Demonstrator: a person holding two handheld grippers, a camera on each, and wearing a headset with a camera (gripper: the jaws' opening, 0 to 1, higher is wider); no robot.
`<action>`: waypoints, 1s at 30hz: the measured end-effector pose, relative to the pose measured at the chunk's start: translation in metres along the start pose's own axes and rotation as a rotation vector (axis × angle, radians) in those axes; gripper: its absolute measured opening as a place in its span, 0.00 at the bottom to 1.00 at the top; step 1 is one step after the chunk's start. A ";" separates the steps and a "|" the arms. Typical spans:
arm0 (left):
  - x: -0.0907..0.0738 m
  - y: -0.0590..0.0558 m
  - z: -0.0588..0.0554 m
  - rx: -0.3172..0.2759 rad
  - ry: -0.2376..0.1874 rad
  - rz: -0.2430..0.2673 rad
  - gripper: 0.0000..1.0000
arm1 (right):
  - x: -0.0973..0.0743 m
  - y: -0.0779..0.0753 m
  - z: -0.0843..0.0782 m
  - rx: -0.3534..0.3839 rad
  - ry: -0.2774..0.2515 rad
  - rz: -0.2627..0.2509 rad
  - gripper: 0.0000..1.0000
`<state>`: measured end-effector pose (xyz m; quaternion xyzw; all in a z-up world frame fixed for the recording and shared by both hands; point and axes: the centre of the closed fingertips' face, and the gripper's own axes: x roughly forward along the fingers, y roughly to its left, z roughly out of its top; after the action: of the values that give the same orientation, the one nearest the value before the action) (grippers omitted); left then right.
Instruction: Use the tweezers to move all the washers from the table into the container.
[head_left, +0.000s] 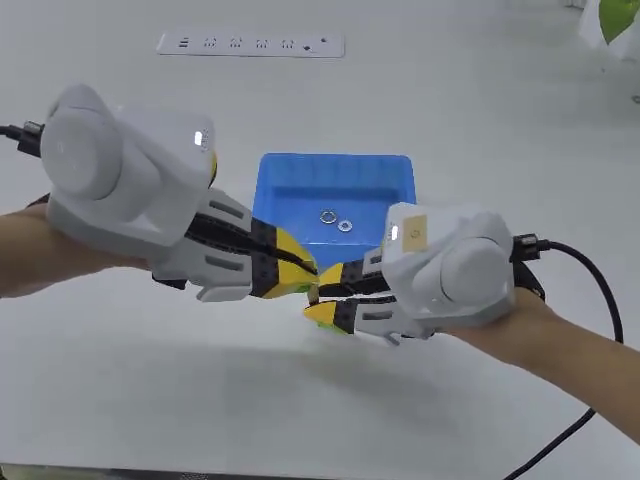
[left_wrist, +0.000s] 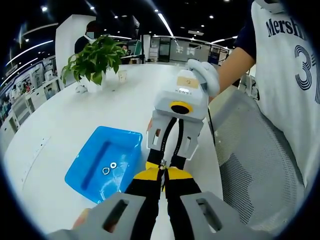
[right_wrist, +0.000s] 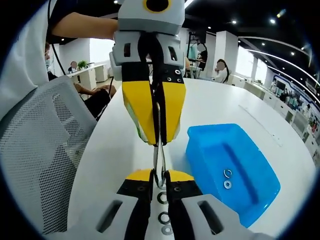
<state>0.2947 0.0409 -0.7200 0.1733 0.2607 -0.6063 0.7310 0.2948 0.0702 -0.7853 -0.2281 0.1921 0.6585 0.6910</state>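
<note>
Near: washers (right_wrist: 162, 198) are lying on the table (right_wrist: 120, 150) under the right gripper (right_wrist: 159, 176), which is clamping the tweezers (right_wrist: 159, 161) together with the left gripper (right_wrist: 159, 141), both pinching fully closed. Beyond: the blue container (right_wrist: 202, 150) is holding two more.

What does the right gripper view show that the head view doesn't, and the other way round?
Right gripper view adds: loose washers on the table near its jaws, the tweezers pinched by the left gripper and right gripper, and a mesh chair. Head view adds: a power strip at the far edge. Shared: the blue container holding two washers, and both grippers tip to tip.
</note>
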 end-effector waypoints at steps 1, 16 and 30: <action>0.000 0.000 0.000 0.000 -0.001 0.000 0.06 | 0.000 0.000 0.000 0.005 -0.001 0.000 0.10; -0.005 -0.002 0.006 0.011 0.011 -0.007 0.06 | -0.006 0.002 0.006 0.012 -0.003 -0.006 0.10; -0.031 0.004 0.035 0.091 -0.006 0.025 0.06 | -0.027 -0.014 0.039 -0.035 -0.048 -0.057 0.10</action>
<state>0.3003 0.0467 -0.6735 0.2077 0.2284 -0.6089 0.7307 0.3055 0.0696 -0.7367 -0.2297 0.1574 0.6472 0.7096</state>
